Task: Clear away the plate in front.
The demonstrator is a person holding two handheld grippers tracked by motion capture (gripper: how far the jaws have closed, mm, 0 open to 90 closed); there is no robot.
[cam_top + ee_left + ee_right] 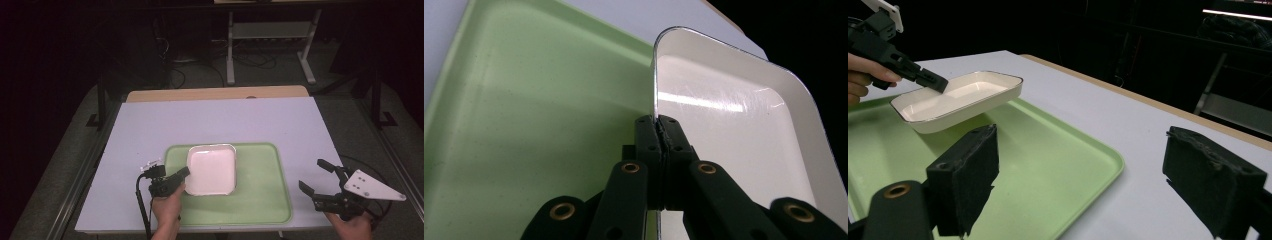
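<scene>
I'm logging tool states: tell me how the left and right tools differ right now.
The left tool is shut on the rim of the white square dish; the right tool is open and holds nothing. The left tool is over the green tray; the right tool is beside the tray's right edge. Both have black jaws.

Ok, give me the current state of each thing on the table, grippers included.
White dish: gripped at its rim, lifted clear above the tray, roughly level, empty.
Green tray: flat on the table, bare.
Left gripper: shut on the dish's rim.
Right gripper: open, holding nothing, off the tray's right edge.
</scene>
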